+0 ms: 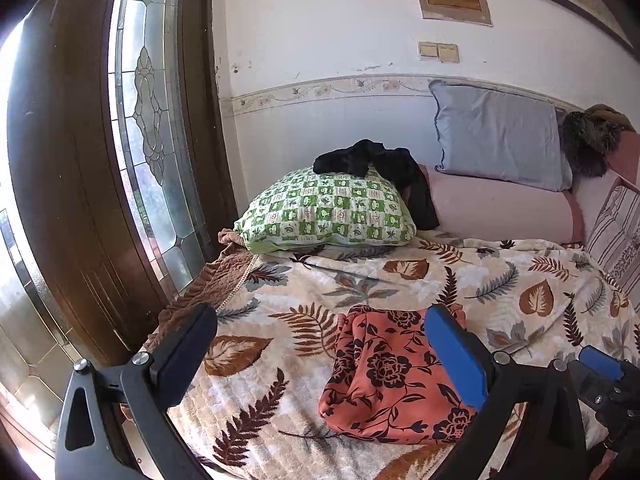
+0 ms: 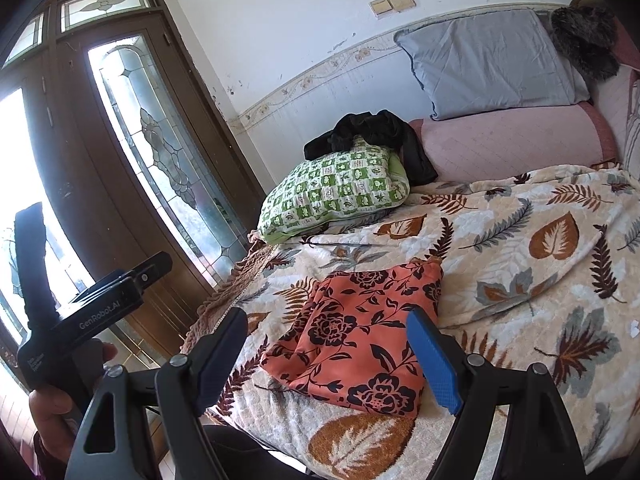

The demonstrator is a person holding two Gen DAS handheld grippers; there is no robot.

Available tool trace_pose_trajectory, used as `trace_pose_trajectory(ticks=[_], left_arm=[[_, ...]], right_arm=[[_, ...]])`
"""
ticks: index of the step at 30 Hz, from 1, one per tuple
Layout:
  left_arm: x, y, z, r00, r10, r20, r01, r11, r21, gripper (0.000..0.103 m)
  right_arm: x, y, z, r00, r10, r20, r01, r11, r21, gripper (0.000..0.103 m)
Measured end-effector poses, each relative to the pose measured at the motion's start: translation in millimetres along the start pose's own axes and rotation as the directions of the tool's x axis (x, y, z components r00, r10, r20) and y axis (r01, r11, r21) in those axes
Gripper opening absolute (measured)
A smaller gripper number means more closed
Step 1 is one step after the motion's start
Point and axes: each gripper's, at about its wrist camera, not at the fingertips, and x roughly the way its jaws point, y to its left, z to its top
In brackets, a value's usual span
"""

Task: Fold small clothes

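Observation:
An orange garment with black flowers [image 1: 388, 372] lies folded in a compact bundle on the leaf-patterned blanket [image 1: 520, 280]; it also shows in the right wrist view [image 2: 360, 340]. My left gripper [image 1: 320, 356] is open and empty, held above the bed's near edge with the garment between and under its fingers. My right gripper [image 2: 328, 360] is open and empty, hovering just short of the garment. The left gripper's body [image 2: 80, 320] shows at the left of the right wrist view, in a hand.
A green checked pillow [image 1: 324, 212] with a black garment [image 1: 384, 168] on it lies at the far left of the bed. A blue-grey pillow [image 1: 500, 136] and pink bolster [image 1: 500, 208] sit by the wall. A wooden glass door [image 1: 120, 160] stands left.

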Motion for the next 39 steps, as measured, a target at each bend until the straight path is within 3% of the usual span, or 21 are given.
trace_pose_trajectory(ticks=[27,39], left_arm=[[22,0,-13,0.998,0.007,-0.059,-0.007,1.000,-0.001,0.103],[31,24,-23,0.997,0.018,-0.080,-0.020,0.999,-0.029,0.103]], right_arm=[[24,-13,-15,0.998,-0.001,-0.055,0.004,0.998,0.055,0.084],[50,7,-16,0.997,0.010,-0.075,-0.007,0.999,0.039,0.084]])
